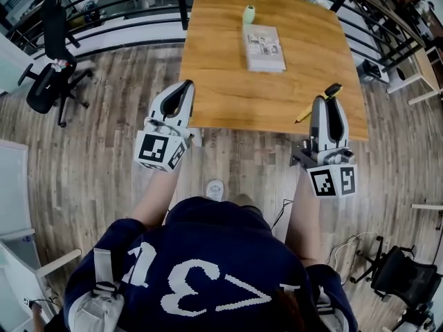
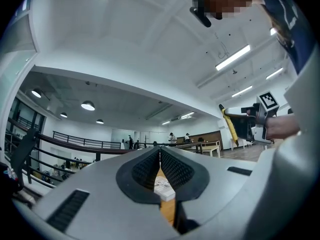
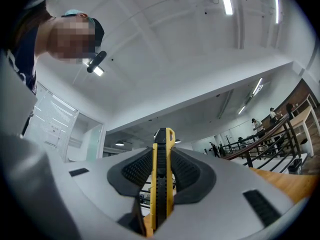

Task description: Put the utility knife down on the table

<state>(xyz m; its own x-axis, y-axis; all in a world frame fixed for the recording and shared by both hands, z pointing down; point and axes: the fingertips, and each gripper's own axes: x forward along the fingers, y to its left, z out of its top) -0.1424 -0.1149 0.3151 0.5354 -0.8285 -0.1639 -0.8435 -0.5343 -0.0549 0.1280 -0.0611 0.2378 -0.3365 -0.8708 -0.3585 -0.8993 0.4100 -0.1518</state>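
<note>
Yellow utility knife [image 3: 161,184] pinched in right claw [image 1: 327,106]; left claw [image 2: 160,156] closed; booklet [image 1: 264,48] on table [image 1: 221,81].

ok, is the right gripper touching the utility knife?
Touching. Right gripper view: the right gripper clamps the utility knife from both sides, no gap.

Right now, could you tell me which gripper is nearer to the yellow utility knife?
Right. The right gripper is clamped on the utility knife; the left gripper hangs apart by the table's other near corner.
</note>
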